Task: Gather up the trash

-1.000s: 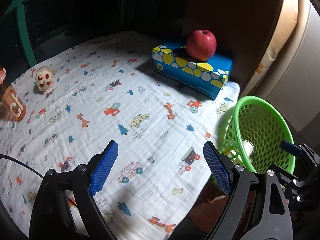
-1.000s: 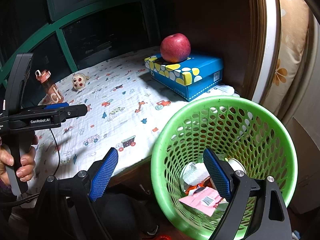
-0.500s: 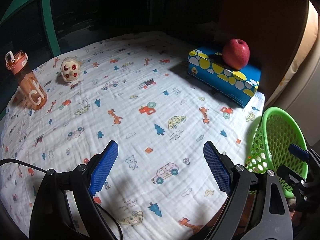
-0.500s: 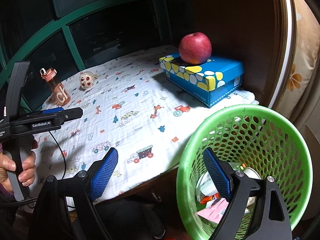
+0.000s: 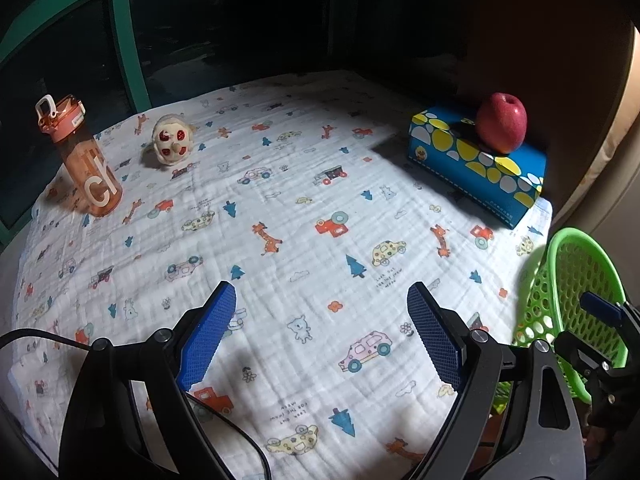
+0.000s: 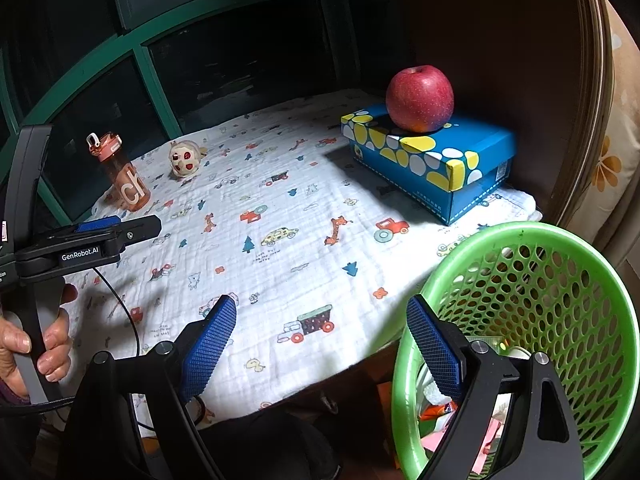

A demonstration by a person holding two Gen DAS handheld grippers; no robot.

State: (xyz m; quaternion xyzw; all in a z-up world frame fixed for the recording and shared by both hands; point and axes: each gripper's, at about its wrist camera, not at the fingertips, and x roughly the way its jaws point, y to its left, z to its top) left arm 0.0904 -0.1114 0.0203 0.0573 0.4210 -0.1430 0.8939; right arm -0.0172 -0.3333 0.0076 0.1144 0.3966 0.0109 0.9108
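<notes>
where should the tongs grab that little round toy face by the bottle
A judgement: take the toy across its rounded sides, coming down from above. It lies low on the cloth, face towards the camera, with nothing to pinch in front. The bottle stands apart on its left, leaving room for the open left tongs.

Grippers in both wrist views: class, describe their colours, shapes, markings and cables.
Left gripper and right gripper: black angular arms with silver screws and blue cross-hatched rectangular finger pads. White "GenRobot.AI" lettering marks the left one's side; a thin black cable trails from it.
</notes>
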